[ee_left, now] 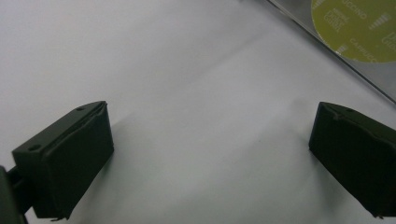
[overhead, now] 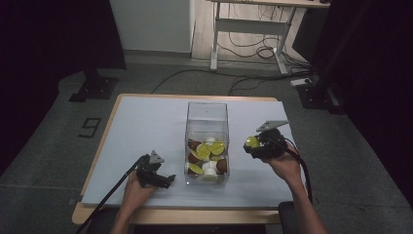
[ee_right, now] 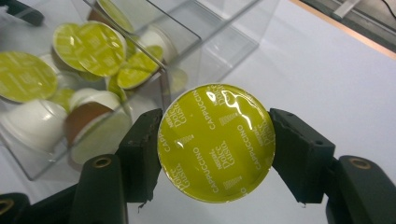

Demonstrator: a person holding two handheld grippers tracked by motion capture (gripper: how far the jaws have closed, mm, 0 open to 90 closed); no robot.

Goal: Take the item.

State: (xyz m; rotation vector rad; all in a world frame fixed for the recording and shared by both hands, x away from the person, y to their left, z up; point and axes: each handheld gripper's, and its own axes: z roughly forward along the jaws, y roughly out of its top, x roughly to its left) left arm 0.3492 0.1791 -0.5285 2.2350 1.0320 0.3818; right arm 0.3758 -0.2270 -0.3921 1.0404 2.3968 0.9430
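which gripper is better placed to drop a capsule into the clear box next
Right. The right gripper is shut on a yellow-lidded capsule just beside the clear box. The left gripper is open, empty and low over the table.

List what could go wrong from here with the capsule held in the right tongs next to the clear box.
1. The right tongs pinch the coffee capsule only at its round rim, so it could twist or slip out onto the table.
2. The clear box has tall, thin walls; bumping one while reaching over might tip or shift it.
3. The left tongs rest open beside the box, not steadying it.
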